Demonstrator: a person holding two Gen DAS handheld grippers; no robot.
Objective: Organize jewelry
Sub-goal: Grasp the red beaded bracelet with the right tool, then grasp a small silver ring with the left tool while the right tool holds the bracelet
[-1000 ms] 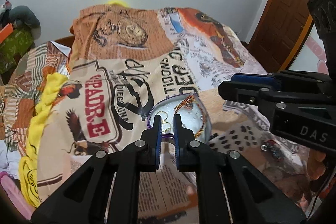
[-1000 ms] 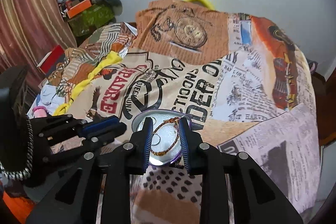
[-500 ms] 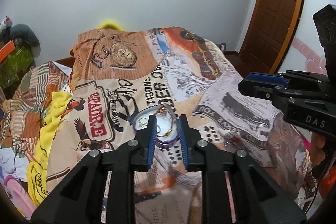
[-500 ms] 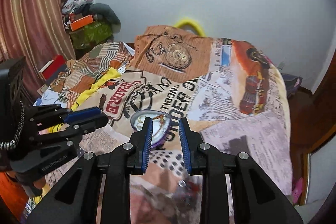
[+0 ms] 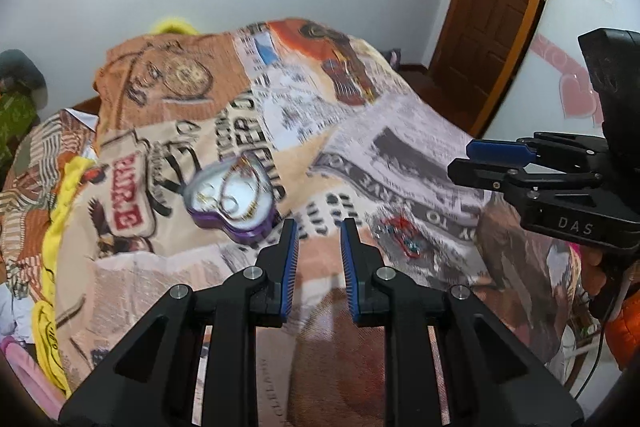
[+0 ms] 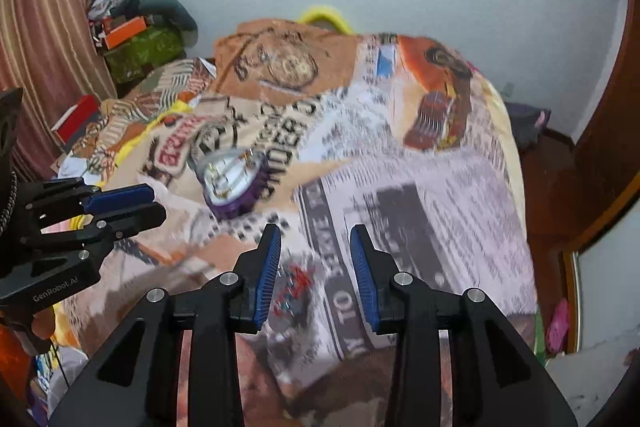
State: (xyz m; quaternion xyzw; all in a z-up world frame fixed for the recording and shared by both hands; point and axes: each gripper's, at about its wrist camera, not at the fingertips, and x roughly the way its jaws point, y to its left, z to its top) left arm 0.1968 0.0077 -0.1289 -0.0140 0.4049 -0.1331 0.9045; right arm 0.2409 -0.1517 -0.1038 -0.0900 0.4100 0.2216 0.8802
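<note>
We hold the left hand-held gripper [image 5: 316, 227] low at bottom centre of its frame, released and grasping nothing. Our right hand-held gripper [image 6: 316, 233] also hangs released above the bed [image 6: 440, 187], its jaws spread wider. A purple heart-shaped jewelry box [image 5: 230, 197] lies open at centre left of the left view, on the printed bedspread, blurred gold pieces inside. A small red-and-blue trinket [image 6: 294, 287] lies on the bedspread between the right fingers, at lower centre. The bed's right edge drops toward a wooden door [image 5: 496, 7].
</note>
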